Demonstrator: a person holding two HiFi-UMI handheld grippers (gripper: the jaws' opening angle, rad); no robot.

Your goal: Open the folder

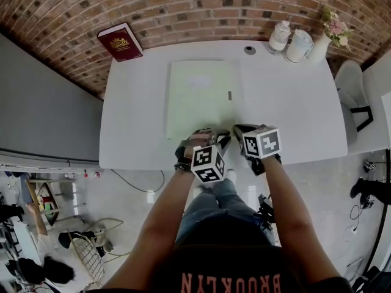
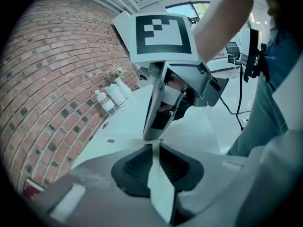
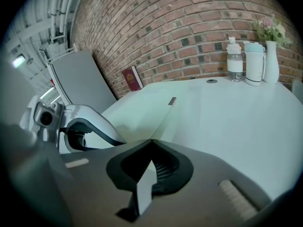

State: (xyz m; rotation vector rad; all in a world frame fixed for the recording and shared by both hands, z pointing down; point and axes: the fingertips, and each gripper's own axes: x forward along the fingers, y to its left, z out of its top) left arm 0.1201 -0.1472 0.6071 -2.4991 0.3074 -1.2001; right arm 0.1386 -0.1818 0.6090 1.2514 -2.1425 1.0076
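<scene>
White table (image 1: 293, 102): pale green folder (image 1: 198, 96) lay flat, apparently closed, reaching from middle to front edge. Left gripper (image 2: 155, 146) was clamped on thin cover sheet at folder's near edge. Right gripper (image 3: 151, 143), just beside it, likewise pinched sheet of folder. Grip looked made; cover not yet lifted, so opening itself remained.
</scene>
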